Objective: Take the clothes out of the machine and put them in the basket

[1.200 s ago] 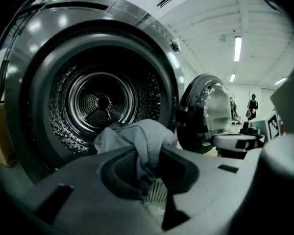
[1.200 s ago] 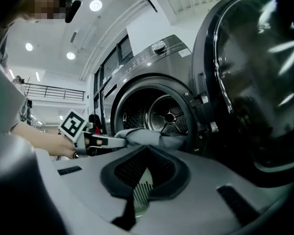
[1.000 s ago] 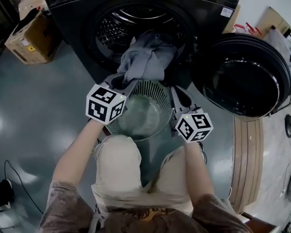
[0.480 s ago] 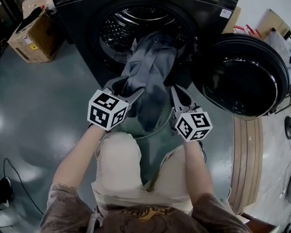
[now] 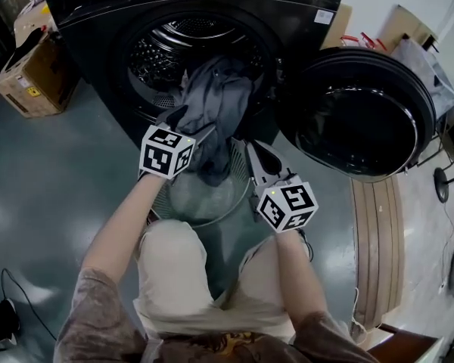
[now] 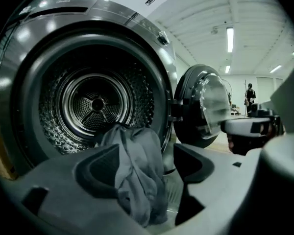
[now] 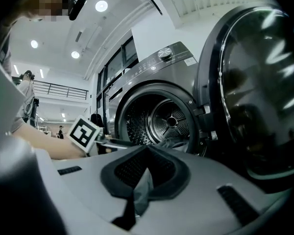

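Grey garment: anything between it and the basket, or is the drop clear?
Nothing visible blocks it. The grey garment hangs from the drum down over the open basket. The left gripper has just been opening its jaws, cloth loose between them; the right gripper is shut on a fold.

Glossy grey floor (image 5: 53,172); the dark machine (image 5: 98,21) stands on it, the round mesh basket (image 5: 233,169) just before its opening; a cardboard box (image 5: 26,74) at left; a slatted wooden board (image 5: 374,248) at right; a thin cable (image 5: 23,293) nearer.

Brown T-shirt (image 5: 98,327), beige shorts (image 5: 178,267)
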The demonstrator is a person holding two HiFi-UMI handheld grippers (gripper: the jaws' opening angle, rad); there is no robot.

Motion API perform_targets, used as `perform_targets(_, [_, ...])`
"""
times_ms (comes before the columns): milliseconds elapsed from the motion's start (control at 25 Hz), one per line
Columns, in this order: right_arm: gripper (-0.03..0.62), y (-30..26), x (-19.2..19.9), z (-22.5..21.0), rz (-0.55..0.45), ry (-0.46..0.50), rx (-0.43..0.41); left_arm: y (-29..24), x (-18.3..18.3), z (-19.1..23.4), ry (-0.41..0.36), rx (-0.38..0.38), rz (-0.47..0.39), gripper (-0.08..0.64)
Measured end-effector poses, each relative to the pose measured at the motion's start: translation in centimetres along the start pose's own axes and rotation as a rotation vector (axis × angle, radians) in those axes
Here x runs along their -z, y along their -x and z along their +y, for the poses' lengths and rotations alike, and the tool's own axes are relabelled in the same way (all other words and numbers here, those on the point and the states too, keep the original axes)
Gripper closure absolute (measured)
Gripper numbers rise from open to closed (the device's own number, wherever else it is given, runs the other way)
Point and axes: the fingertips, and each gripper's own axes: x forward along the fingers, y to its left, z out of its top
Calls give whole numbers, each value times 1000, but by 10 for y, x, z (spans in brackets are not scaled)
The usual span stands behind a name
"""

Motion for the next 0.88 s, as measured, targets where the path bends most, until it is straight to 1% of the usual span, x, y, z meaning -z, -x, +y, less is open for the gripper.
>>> perform_targets(320, [595,5,-2,-3,7,11,21,-71,13,44,-38,-54,53,156])
perform_targets(600, [595,3,0,-3,14,27,34,-113,20,69,-22,-84,120,137])
perform_targets(720, [595,4,0,-2,17,31,37,-125,28,72,-17,-77,151,130])
perform_targets(880, [595,1,0,-3,17,27,44,-132,34,73,-17,-51,164,135])
